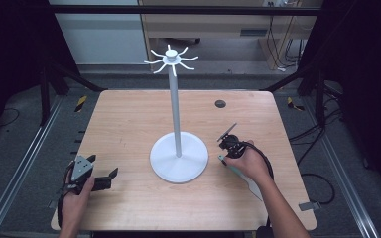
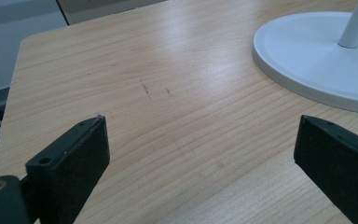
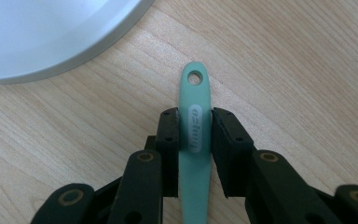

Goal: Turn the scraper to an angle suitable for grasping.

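The right gripper [image 3: 195,122] is closed on a slim mint-green utensil handle [image 3: 195,140] with a hanging hole at its tip. In the right gripper view its two black jaws press against either side of the handle just below that hole, and the handle's rounded end pokes out past the fingertips over the bare wood. A pale oval label with raised lettering sits between the jaws. From the high view the right gripper [image 1: 226,148] is held in the person's right hand [image 1: 250,161] near the front right of the light wooden table [image 1: 129,119], and the green handle [image 1: 222,159] shows just at the hand's left edge. What is at the other end of the utensil I cannot tell.

The handle's tip lies near the rim of the round white base [image 3: 51,32] of a tall white stand, but apart from it. That stand [image 1: 177,124] rises from the middle of the table on a thin pole, with a ring of short curved hooks [image 1: 171,58] at the top.

The left gripper [image 1: 106,179] rests near the front left corner in the left hand [image 1: 74,196]. Its jaws are spread wide with nothing between them but table [image 2: 168,102]; the stand's base [image 2: 307,56] is off to the side, well apart.
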